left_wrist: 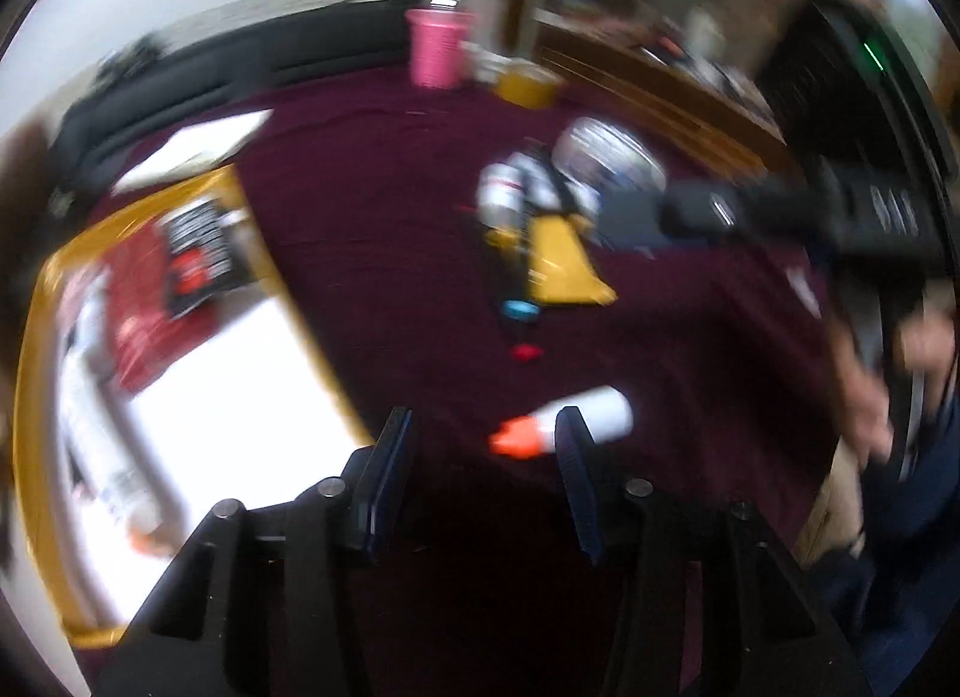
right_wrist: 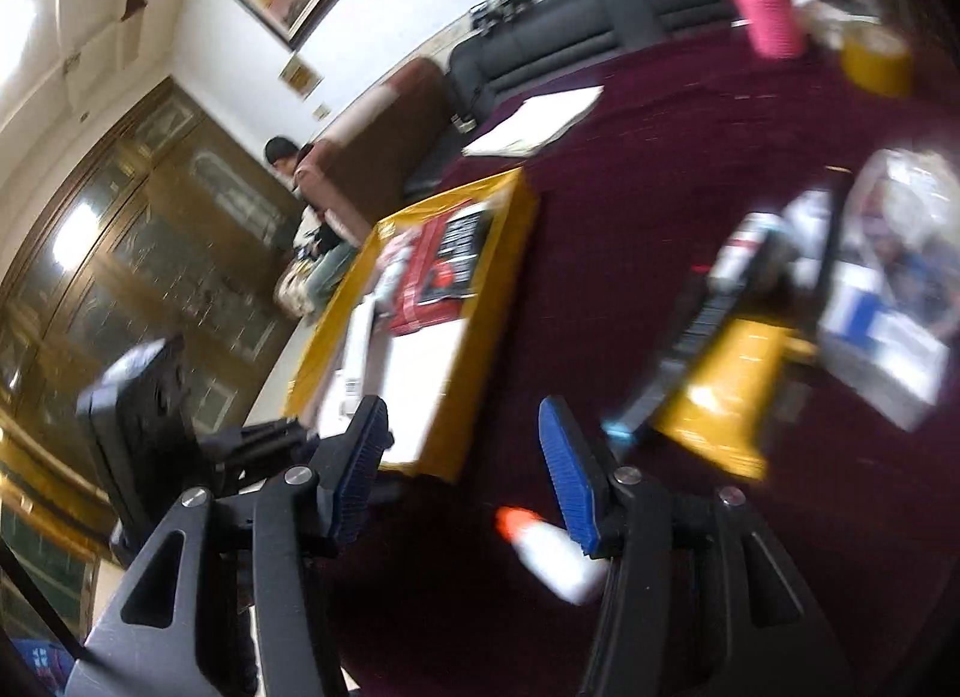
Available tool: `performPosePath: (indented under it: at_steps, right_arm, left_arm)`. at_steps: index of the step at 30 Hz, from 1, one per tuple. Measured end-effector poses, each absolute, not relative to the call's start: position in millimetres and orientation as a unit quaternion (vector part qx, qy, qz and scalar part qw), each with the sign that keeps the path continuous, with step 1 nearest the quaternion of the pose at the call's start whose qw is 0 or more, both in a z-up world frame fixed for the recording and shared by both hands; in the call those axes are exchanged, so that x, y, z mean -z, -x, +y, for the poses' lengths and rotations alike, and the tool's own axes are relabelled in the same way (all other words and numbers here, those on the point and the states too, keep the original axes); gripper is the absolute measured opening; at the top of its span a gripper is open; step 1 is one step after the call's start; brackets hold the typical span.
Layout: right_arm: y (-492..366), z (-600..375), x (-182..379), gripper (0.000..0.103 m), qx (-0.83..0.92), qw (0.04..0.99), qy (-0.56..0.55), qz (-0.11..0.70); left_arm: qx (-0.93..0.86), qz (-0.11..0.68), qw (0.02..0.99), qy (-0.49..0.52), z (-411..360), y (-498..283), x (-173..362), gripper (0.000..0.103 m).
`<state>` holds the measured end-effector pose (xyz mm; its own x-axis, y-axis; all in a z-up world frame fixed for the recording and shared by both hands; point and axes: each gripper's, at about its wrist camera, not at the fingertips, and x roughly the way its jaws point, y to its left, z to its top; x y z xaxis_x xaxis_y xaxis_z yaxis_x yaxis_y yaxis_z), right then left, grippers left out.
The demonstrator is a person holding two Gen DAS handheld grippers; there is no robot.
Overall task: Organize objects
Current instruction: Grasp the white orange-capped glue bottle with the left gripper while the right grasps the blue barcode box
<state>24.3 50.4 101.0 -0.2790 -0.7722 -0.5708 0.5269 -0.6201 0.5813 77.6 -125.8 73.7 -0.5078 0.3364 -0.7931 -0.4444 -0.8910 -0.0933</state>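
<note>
Covering the table (left_wrist: 390,205) is a dark maroon cloth, matte and soft-looking. One small white bottle with an orange cap (left_wrist: 564,424) lies on its side on the cloth at the near edge, just beyond the left gripper (left_wrist: 483,427); its rounded plastic body shows partly behind the right-hand finger. That gripper's two flat, dark-padded fingers stand moderately apart with nothing between them. The right gripper (right_wrist: 462,427) has two ribbed blue pads, also moderately apart and empty; in its view the same bottle lies just under the right finger, apart from the pads.

To the left sits one shallow rectangular box with glossy yellow walls (left_wrist: 36,349) and a white floor. Inside it lie a red and black packet (left_wrist: 180,265) at the far end and something white along the left wall, too blurred to name.

Farther out, right of centre, is a loose cluster: a flat yellow pouch (left_wrist: 564,265), a long dark item with a light blue end (left_wrist: 521,310), a white bottle-like item (left_wrist: 501,193) and a shiny clear bag (left_wrist: 606,148). A small red piece (left_wrist: 527,350) lies alone between the cluster and the bottle. At the far edge stand one ribbed pink cup (left_wrist: 437,52) and one yellow roll of tape (left_wrist: 528,85); a white sheet of paper (left_wrist: 198,148) lies at far left.
</note>
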Motion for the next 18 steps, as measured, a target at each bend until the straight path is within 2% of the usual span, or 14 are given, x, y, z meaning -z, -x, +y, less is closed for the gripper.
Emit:
performPosePath:
  at_steps: [6, 13, 18]
  right_arm:
    - [-22.5, 109.1, -90.8, 0.052, 0.799, 0.378, -0.437, -0.164]
    - [-12.2, 147.5, -82.7, 0.051, 0.812, 0.342, -0.435, -0.189]
    - [5.1, 166.3, -89.5, 0.051, 0.838, 0.298, -0.426, -0.163]
  left_arm:
    - [-0.838, 0.188, 0.267, 0.437, -74.9, -78.5, -58.6, 0.043]
    - [-0.808, 0.264, 0.272, 0.451, -45.5, -71.6, -31.2, 0.042]
    - [-0.815, 0.252, 0.262, 0.452, -33.4, -64.5, -29.3, 0.023]
